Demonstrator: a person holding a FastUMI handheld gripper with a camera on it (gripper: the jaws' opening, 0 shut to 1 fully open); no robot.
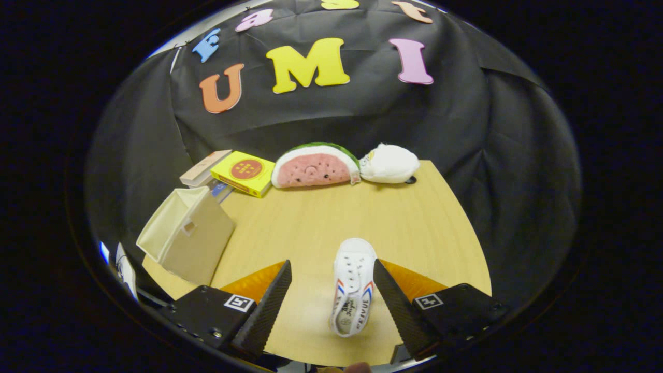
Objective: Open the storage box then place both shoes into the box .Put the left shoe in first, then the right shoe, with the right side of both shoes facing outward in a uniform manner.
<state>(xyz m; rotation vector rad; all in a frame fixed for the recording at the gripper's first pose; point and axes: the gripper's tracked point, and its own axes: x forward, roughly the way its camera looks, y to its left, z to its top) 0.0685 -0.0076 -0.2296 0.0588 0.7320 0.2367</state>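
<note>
One shoe: white canvas sneaker (352, 286) on the table (414, 228), between the fingers, nearer the right one, toe pointing away.
Gripper (331, 298): wide open, touching nothing.
Box (186, 241): cream fabric, boxy, tipped on its side at left, opening visible.
Progress: judging early; no shoe visibly boxed.
Background: plush watermelon (315, 167), yellow carton (243, 173).

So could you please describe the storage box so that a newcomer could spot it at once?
On the wooden table, look beyond the open gripper and the white shoe between its fingers, off to its left. The storage box is the plain cream fabric cube, open, unlike the yellow box behind it.
</note>
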